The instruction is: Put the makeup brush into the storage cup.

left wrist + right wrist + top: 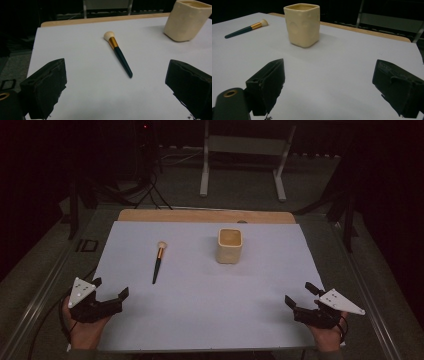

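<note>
At the near edge both the left gripper (111, 289) and right gripper (299, 293) sit wide open, empty; brush (158, 261) lies untouched left of cup (230, 245), nothing started.

A dim recording lab is showing here: a wooden table (205, 216) wearing a white sheet (200, 295), black cables (150, 190) trailing over grey carpet, a white metal stand (245, 145) standing behind.
</note>
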A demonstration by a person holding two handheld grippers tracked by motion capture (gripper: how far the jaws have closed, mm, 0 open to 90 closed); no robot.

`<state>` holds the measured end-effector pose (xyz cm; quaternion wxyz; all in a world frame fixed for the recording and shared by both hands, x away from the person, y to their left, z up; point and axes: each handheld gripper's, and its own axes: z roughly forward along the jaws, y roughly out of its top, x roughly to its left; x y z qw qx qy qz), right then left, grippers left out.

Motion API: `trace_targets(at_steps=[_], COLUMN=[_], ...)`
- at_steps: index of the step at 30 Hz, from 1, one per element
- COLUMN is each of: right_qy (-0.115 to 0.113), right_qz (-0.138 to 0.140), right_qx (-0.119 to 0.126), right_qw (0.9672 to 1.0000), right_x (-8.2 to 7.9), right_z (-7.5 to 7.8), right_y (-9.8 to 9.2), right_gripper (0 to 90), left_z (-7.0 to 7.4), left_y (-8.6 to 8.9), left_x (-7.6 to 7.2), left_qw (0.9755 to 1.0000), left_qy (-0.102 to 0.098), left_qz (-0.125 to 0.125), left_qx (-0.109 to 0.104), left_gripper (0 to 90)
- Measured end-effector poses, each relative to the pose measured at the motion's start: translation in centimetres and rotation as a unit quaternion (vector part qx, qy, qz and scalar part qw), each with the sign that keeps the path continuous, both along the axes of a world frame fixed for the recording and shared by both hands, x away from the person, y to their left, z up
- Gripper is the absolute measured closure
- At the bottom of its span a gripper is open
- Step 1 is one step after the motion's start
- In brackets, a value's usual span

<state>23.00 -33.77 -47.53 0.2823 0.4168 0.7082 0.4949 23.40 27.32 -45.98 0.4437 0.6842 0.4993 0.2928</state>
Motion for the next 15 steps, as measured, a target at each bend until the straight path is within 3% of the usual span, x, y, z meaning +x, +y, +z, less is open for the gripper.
trace_targets(at_steps=[8, 15], right_qy=[-0.005, -0.005], right_qz=[0.0, 0.002], right_qx=[-0.002, -0.003], right_qw=[1.0, 1.0], right_x=[-0.1, -0.1], right_z=[0.1, 0.1], right_y=[0.0, 0.0], right_gripper=[10.8, 10.8], left_z=[1.3, 1.6], left_y=[-1.8, -4.1], left_x=[1.7, 3.6], left_qw=[0.9999, 0.9995], left_qy=[-0.013, -0.015], left_qz=[0.002, 0.0], left_qx=[0.005, 0.029], left_gripper=[4.0, 4.1])
